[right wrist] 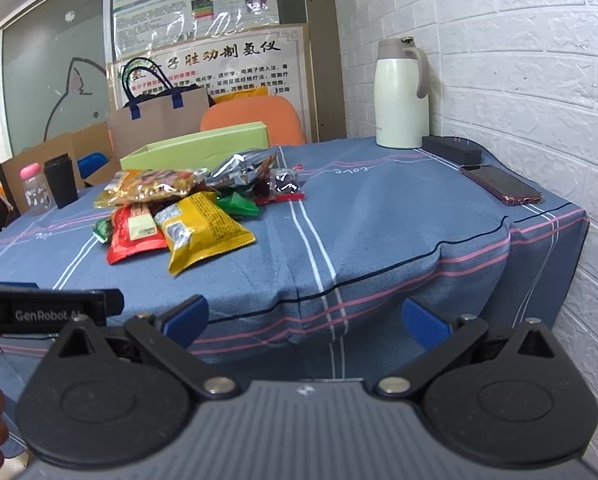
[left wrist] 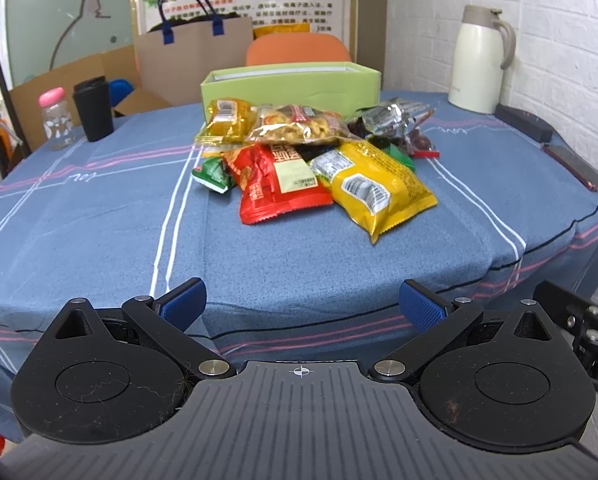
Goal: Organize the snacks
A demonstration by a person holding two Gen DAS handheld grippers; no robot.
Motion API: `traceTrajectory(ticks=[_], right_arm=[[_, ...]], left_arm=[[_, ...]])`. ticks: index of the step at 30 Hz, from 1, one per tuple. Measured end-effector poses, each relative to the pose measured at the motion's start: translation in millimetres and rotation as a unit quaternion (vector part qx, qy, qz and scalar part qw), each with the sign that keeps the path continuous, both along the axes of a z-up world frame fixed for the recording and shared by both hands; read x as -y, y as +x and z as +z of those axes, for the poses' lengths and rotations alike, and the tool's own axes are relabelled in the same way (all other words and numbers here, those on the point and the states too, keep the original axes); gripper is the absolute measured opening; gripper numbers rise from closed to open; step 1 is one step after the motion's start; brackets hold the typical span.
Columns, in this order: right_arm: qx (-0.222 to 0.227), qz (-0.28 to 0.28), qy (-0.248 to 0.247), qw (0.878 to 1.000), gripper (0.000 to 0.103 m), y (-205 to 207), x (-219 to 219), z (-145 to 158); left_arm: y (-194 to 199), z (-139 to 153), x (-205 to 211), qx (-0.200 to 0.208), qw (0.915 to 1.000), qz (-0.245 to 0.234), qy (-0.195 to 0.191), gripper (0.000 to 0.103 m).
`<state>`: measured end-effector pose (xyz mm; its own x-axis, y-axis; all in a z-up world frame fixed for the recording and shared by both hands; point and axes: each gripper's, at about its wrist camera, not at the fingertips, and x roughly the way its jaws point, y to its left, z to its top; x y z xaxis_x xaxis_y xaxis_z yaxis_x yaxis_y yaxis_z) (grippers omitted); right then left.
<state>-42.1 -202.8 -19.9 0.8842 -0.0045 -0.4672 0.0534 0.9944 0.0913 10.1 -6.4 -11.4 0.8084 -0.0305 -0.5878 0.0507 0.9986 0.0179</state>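
A: What takes up the most room?

B: The table [left wrist: 99,216], under a soft blue cloth with white and pink stripes that drapes in folds over the near edge. Behind it stands a flat brown paper bag [left wrist: 191,56] with dark looped handles, and a tall cream jug [left wrist: 479,60], smooth, with a curved grey handle, sits in the far corner by the white brick wall.

A: And the snacks?

B: Piled near the middle of the cloth, just in front of a pale green cardboard box [left wrist: 291,84], long, low and open on top. Crinkly foil and plastic packets overlap there: a puffy yellow packet [left wrist: 383,188] nearest, a glossy red packet [left wrist: 275,184] touching its side, a clear bag of golden pieces [left wrist: 299,128] lying across the top, a silver foil packet [right wrist: 247,168] behind.

A: Smaller things?

B: A matt black cup [left wrist: 93,108], a little clear bottle with a pink cap [left wrist: 57,120] beside it, and a phone in a pinkish case [right wrist: 503,186] lying flat near the wall.

A: The grippers?

B: The left gripper [left wrist: 303,304] has its ribbed blue pads [left wrist: 183,300] spread wide, holding nothing, short of the table edge. The right gripper [right wrist: 307,320] is spread just as wide, empty too, touching nothing.
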Motion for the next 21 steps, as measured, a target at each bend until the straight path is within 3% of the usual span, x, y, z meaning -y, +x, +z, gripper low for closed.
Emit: traceTrajectory(ticks=[16, 21], right_arm=[[-0.006, 0.033, -0.024, 0.999, 0.102, 3.0, -21.7, -4.1], [0.006, 0.051, 0.014, 0.999, 0.102, 2.8, -12.1, -5.2]], left_arm=[[-0.4, 2.0, -13.0, 0.004, 0.9999, 0.005, -0.013, 0.092], [7.6, -1.8, -13.8, -0.009, 0.9997, 0.003, -0.020, 0.092]])
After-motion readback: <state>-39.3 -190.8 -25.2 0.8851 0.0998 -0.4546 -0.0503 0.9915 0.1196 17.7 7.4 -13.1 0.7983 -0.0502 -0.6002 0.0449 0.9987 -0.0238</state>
